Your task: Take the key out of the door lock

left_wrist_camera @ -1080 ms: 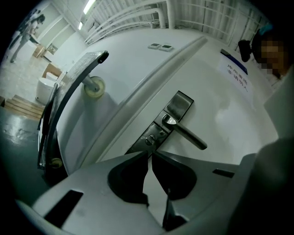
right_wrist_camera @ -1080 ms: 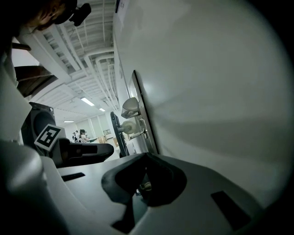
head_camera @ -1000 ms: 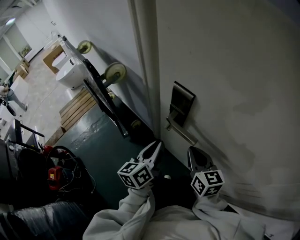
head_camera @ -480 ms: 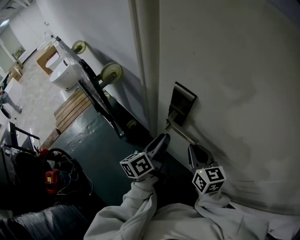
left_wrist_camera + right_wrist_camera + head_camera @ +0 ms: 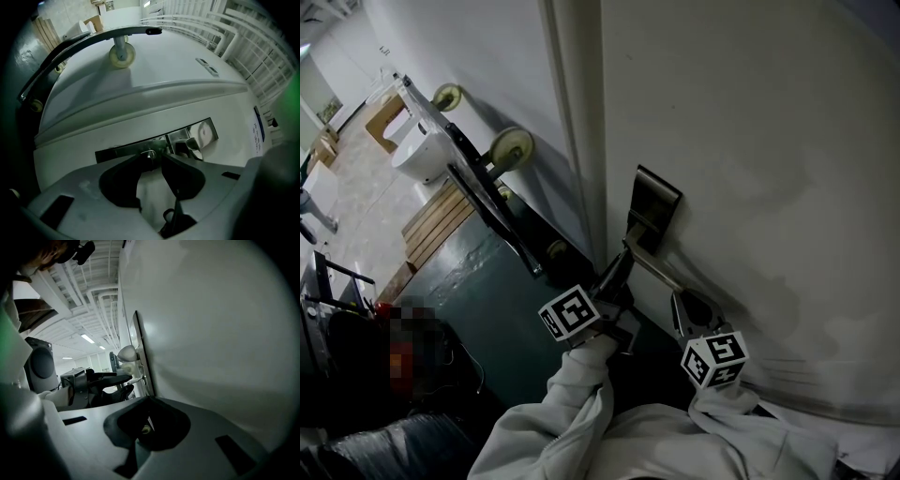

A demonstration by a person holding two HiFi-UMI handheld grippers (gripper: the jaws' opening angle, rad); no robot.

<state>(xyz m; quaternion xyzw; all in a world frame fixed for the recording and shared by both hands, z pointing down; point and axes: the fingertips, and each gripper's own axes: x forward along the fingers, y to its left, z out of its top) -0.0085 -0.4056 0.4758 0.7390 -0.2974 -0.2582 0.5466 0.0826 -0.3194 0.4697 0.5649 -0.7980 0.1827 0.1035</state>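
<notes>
Key (image 5: pixel 150 154) between left claw (image 5: pixel 155 158) tips, perhaps gripped

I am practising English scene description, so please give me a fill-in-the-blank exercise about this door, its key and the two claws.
The key sits in the ___ of the white door.
The left claw has its tips at the key, on the metal plate that also bears the lever ___.
The right claw is shut and holds ___.
Missing words: lock; handle; nothing.

Wooden pallet (image 5: pixel 436 220) lies on floor (image 5: pixel 487 281) — dark green.
</notes>
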